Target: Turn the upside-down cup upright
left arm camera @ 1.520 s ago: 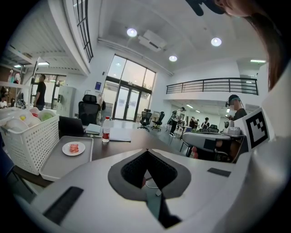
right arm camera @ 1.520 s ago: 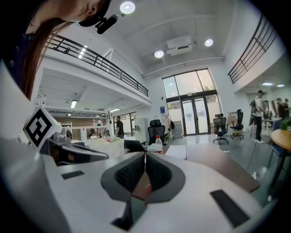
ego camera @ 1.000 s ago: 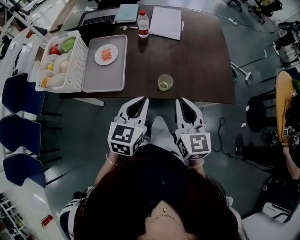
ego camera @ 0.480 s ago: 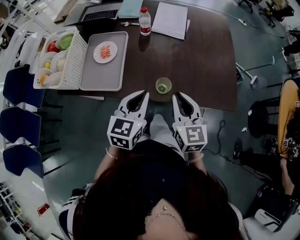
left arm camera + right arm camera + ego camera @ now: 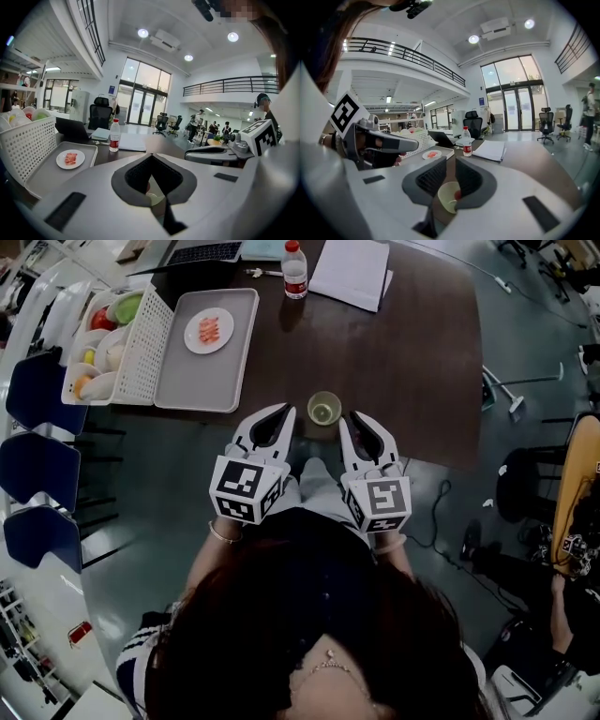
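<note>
A translucent cup [image 5: 324,410] stands on the dark table [image 5: 412,362] near its front edge, its mouth facing up in the head view. My left gripper [image 5: 286,413] is just left of the cup, shut with nothing in it. Its pads [image 5: 136,176] meet at the tip, and the cup [image 5: 153,199] shows pale beyond them. My right gripper [image 5: 347,418] is just right of the cup. Its jaws have just been opening and stand a narrow slit apart [image 5: 449,161]. The cup [image 5: 449,197] shows through that slit, ahead of the jaws and not between them.
At the table's left lie a grey tray [image 5: 187,381] with a plate of food [image 5: 209,331] and a white basket [image 5: 141,343] of bowls and fruit. A water bottle [image 5: 295,270], papers [image 5: 352,273] and a laptop [image 5: 202,251] sit at the far edge. Blue chairs [image 5: 37,465] stand left.
Both grippers have moved forward over the table's front edge. Their tips now flank the cup, which lay well ahead of them a second ago.
</note>
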Tool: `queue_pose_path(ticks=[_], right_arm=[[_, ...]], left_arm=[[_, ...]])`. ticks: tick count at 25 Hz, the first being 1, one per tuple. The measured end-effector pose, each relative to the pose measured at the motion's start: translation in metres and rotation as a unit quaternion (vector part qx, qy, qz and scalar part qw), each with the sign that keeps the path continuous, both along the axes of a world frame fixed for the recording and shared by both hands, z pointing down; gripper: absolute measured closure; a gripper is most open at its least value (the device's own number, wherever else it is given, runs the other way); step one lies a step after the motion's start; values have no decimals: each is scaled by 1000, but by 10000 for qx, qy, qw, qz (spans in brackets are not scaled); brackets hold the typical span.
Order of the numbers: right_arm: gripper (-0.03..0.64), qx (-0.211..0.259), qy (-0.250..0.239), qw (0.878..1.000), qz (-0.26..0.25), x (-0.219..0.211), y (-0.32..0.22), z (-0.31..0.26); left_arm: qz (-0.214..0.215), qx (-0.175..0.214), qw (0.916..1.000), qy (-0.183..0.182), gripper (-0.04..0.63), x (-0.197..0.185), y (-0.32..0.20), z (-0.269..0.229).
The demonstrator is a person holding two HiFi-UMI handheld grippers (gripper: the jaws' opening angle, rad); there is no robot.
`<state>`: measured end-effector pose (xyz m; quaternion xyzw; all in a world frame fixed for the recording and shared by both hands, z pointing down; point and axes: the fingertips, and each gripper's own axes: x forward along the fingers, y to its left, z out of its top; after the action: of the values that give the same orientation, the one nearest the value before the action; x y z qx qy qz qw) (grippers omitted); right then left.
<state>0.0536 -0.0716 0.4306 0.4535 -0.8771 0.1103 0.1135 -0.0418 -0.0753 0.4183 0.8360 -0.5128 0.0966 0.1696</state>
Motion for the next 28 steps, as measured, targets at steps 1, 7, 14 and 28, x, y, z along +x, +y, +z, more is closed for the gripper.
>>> queue_pose_path(ticks=[1,7,14,28], right_arm=[[563,-32,3,10000,-29,-1,-2,3],[515,-142,85,9999,14,-7,-14,19],[440,-306,112,9995,44,-16,-21,36],[290,-755,702,9945,-206,-27,-25,95]], left_arm=[[-21,3,10000,-1,595,-2,-2,0],[84,1,10000,-40,595,-10,-15,3],[218,-161,9996,-26,595,-16,-26,13],[241,-353,9991,12,595,-18,-34,23]])
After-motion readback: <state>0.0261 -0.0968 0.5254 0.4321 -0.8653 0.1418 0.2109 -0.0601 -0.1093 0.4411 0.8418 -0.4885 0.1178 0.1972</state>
